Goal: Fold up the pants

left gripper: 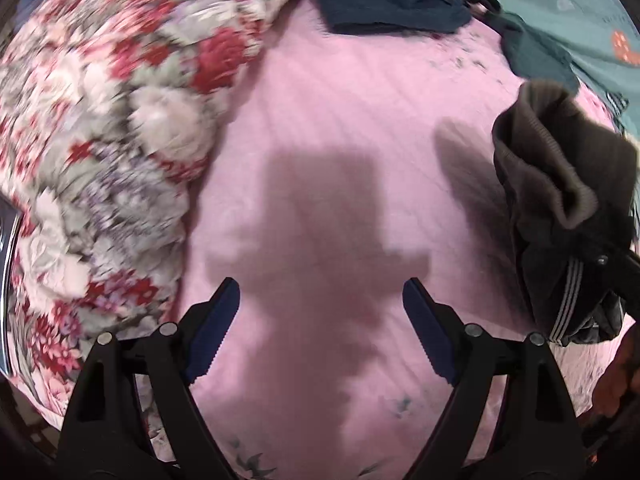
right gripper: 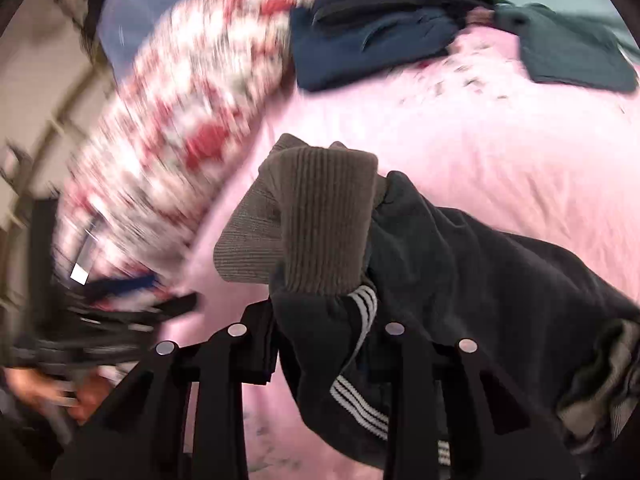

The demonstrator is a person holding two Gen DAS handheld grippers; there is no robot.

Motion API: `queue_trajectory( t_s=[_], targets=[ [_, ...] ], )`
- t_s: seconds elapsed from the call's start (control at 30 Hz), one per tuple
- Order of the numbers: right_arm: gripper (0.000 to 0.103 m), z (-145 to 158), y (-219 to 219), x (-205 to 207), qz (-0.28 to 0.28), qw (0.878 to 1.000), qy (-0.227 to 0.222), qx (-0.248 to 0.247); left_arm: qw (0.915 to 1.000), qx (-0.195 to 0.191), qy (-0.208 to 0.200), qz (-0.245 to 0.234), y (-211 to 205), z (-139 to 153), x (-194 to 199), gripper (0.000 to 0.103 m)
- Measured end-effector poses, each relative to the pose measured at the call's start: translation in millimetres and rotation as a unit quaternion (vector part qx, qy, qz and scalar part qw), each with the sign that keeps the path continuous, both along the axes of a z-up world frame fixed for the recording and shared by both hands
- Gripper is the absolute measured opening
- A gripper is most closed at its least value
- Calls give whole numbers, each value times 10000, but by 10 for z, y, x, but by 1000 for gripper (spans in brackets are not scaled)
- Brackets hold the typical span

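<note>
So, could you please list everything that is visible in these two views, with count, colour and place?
pants: one pair, black with white side stripes and grey-brown ribbed cuffs, bunched up and held above the sheet in the right gripper.
bed sheet: one, pink, spread under everything.
floral quilt: one, red, white and grey, heaped along the left side.
folded clothes: a few dark blue and black pieces at the far edge; exact count unclear.
dark teal garment: one, far right on the sheet.
teal bedding: one, light teal, far right corner.
left gripper: one, black with blue pads, open, holding nothing, over the sheet.
right gripper: one, black, shut on the pants.
</note>
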State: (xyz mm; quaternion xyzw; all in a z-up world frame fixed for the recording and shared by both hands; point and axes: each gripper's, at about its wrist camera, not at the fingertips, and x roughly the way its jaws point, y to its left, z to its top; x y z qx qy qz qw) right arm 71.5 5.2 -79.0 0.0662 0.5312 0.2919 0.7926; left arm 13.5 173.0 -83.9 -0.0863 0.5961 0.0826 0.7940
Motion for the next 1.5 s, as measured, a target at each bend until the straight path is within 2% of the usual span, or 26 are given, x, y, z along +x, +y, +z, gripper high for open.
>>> queue_trajectory(
  t_s=[0.07, 0.13, 0.2, 0.23, 0.27, 0.37, 0.43, 0.5, 0.53, 0.6, 0.67, 0.77, 0.87, 0.9, 0.93, 0.97, 1.03, 1.07, 1.1, 1.2, 1.27, 1.33, 1.4, 1.43, 1.47, 1.5],
  targets=[
    [30, 70, -126, -38, -57, 9999, -73, 140, 9998, -6, 24, -179, -148, -3, 82, 85],
    [33, -24, -178, -73, -92, 9999, 9, 127, 9993, 0, -6, -380, -291, 25, 145, 85],
    [45, -248, -120, -89, 93, 9990, 445, 8, 9985, 273, 1, -469, -390, 39, 189, 85],
    [58, -350, -104, -110, 125, 9976, 672, -64, 9970, 617, 32, -456, -407, 33, 212, 85],
    [61, -402, -122, -145, 102, 9964, 841, 8, 9961, 730, 27, -486, -396, 34, 220, 85],
    [62, -229, -308, -173, -63, 9956, 763, 544, 9959, 815, 52, -385, -278, 50, 234, 85],
    [62, -15, -570, -113, -342, 9966, 350, 662, 9955, 926, -55, -183, -142, 120, 227, 85],
    [58, 78, -876, -6, -860, 9948, 160, 517, 9948, 993, -202, 79, -16, 221, 223, 85],
    [50, 88, -1036, 64, -1089, 9928, 157, 483, 9946, 943, -346, 252, 52, 299, 225, 85],
    [45, 57, -1249, 166, -1409, 9897, 163, 167, 9950, 626, -686, 369, 78, 441, 238, 85],
    [36, -4, -1366, 247, -1591, 9869, 265, -14, 9958, 332, -845, 143, -51, 503, 303, 85],
    [34, -153, -1380, 308, -1614, 9858, 433, -136, 9952, 180, -909, -316, -364, 512, 460, 85],
    [32, -272, -1341, 298, -1519, 9862, 406, -518, 9923, 162, -965, -754, -682, 434, 602, 85],
    [29, -315, -1294, 332, -1488, 9859, 417, -636, 9924, 283, -800, -888, -786, 325, 681, 85],
    [18, -359, -1306, 366, -1502, 9842, 396, -844, 9925, 385, -701, -926, -832, 259, 733, 85],
    [15, -387, -1332, 383, -1563, 9809, 335, -1110, 9922, 581, -568, -948, -858, 166, 766, 85],
    [15, -421, -1437, 420, -1738, 9786, 364, -1038, 9885, 1203, -131, -905, -842, -84, 798, 87],
    [16, -422, -1455, 427, -1812, 9776, 445, -975, 9874, 1286, 2, -917, -797, -191, 804, 88],
    [16, -391, -1411, 417, -1783, 9771, 410, -1086, 9894, 1172, 20, -861, -720, -248, 788, 89],
    [25, -218, -1308, 301, -1653, 9793, 78, -1164, 9960, 622, 26, -633, -517, -270, 737, 92],
    [42, -134, -1207, 220, -1499, 9843, -13, -934, 9969, 515, 47, -600, -460, -303, 705, 95],
    [50, -110, -974, 61, -1015, 9914, -70, -820, 9974, 429, 5, -576, -428, -329, 691, 96],
    [53, -213, -740, -35, -555, 9916, -117, -1161, 9979, 334, 1, -562, -394, -323, 693, 96],
    [53, -360, -687, -37, -521, 9863, 32, -1562, 9983, 243, 35, -531, -372, -304, 690, 96],
    [54, -554, -710, 0, -583, 9813, 419, -1786, 9985, 214, 40, -501, -361, -272, 662, 96],
    [54, -554, -740, -7, -668, 9836, 373, -1634, 9986, 208, -54, -489, -337, -192, 599, 96]
  ],
)
